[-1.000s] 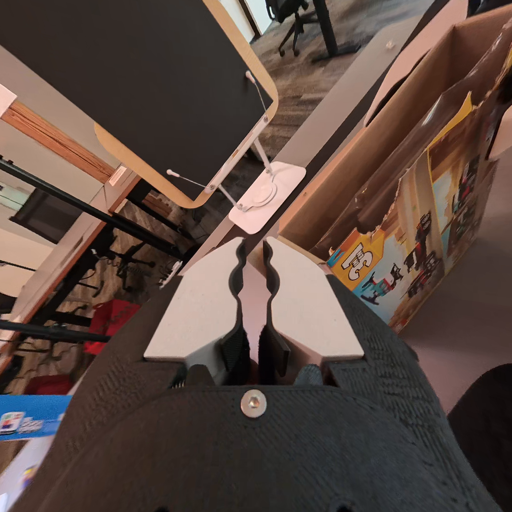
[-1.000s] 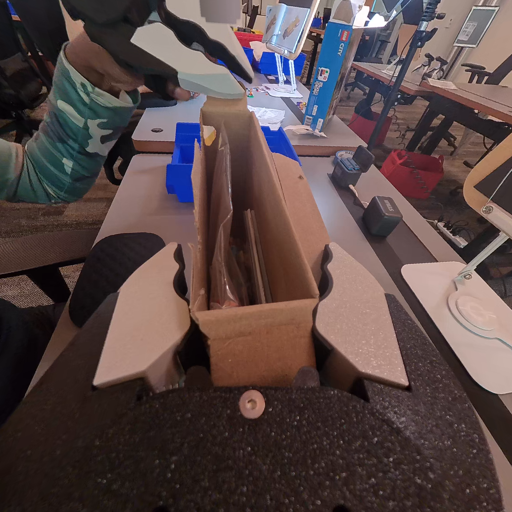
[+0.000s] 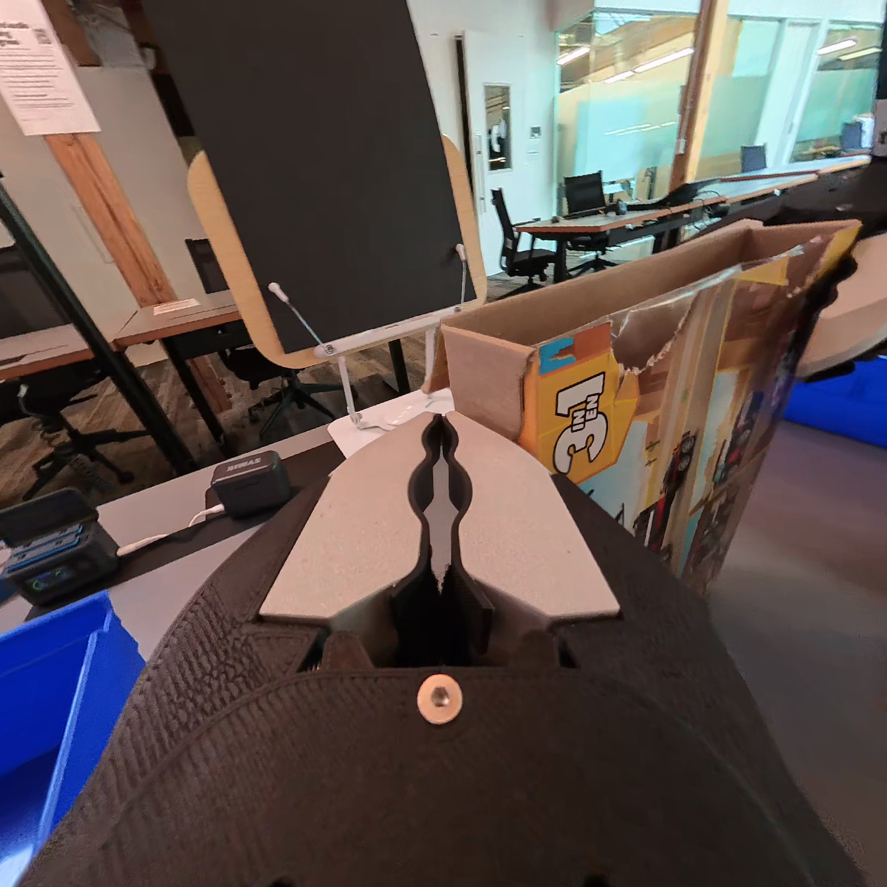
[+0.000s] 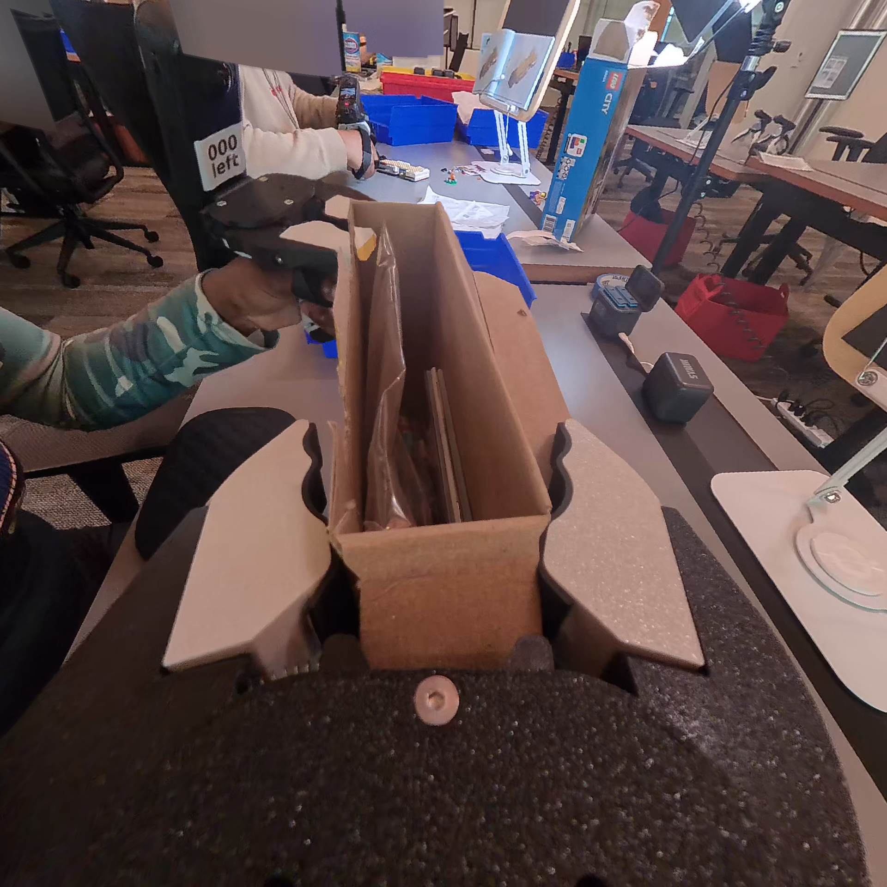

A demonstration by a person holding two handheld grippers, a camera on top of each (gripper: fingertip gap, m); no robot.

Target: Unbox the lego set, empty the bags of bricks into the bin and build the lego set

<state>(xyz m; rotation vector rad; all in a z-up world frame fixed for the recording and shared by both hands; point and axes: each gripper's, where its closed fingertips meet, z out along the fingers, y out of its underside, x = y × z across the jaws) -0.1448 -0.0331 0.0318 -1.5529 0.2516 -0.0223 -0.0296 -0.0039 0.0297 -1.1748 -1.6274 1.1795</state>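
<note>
Lego box (image 4: 446, 566) stood on its long edge on the grey table (image 4: 600, 379), its torn top open, filling the middle of the right wrist view from 6 o'clock up to 12. The right gripper (image 4: 439, 537) was clamped across the near narrow end, one finger pressed against each side wall, apparently to keep the box upright and steady while its contents were reached for. Inside, a clear bag of bricks (image 4: 386, 398) leaned against the left wall and flat booklets (image 4: 449, 446) stood on edge beside it, none yet taken out.

The left gripper (image 3: 440, 425) had its tongs together with nothing between them. In its own view it sat just beside the box's printed face, which lay at 2 o'clock; in the right wrist view it was at 10 o'clock, by the far left corner of the box. That placement probably put it within reach of the bag.

A blue bin (image 3: 43, 696) waited at 8 o'clock in the left wrist view, seemingly ready to receive the bricks. Unboxing looked barely begun.
</note>
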